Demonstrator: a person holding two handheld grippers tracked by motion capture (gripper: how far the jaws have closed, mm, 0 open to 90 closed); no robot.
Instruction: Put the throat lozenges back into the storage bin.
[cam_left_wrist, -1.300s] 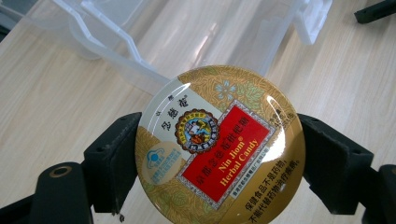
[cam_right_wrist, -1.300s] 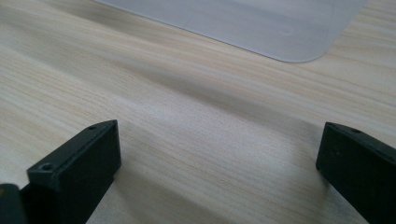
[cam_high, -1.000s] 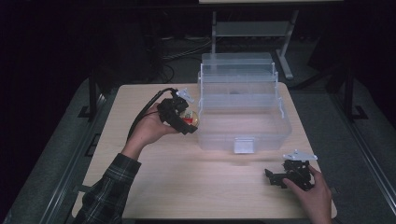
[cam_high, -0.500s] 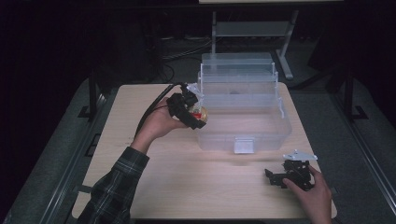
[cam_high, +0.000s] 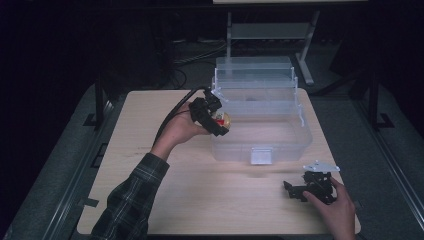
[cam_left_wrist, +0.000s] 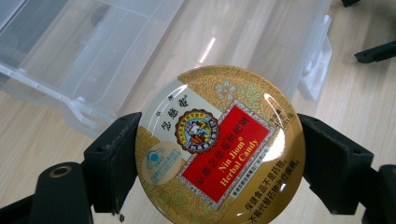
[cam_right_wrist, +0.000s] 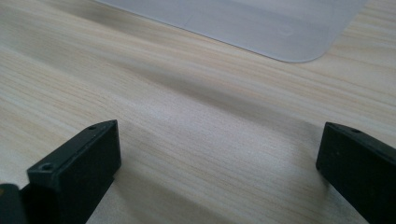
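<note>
My left gripper (cam_high: 218, 121) is shut on a round gold candy tin (cam_left_wrist: 219, 144) with a red label, its jaws clamping the tin's two sides. It hangs at the left front corner of the clear plastic box (cam_high: 265, 112), over the box's edge. In the high view the candy tin (cam_high: 221, 120) shows as a small gold and red disc between the jaws. My right gripper (cam_high: 295, 189) rests on the wooden table (cam_high: 210, 200) near the front right, jaws wide apart with bare wood between them (cam_right_wrist: 219, 154).
The clear box stands open at the back centre of the table, with tiered trays (cam_high: 255, 80) folded back and a latch (cam_high: 262, 155) on its front wall. A black cable (cam_high: 172, 117) trails from the left gripper. The box's base corner (cam_right_wrist: 299, 42) lies ahead of the right gripper.
My left gripper has carried the tin to the right and a little forward, from beside the box's left wall to over its left front corner. The right gripper has stayed put.
</note>
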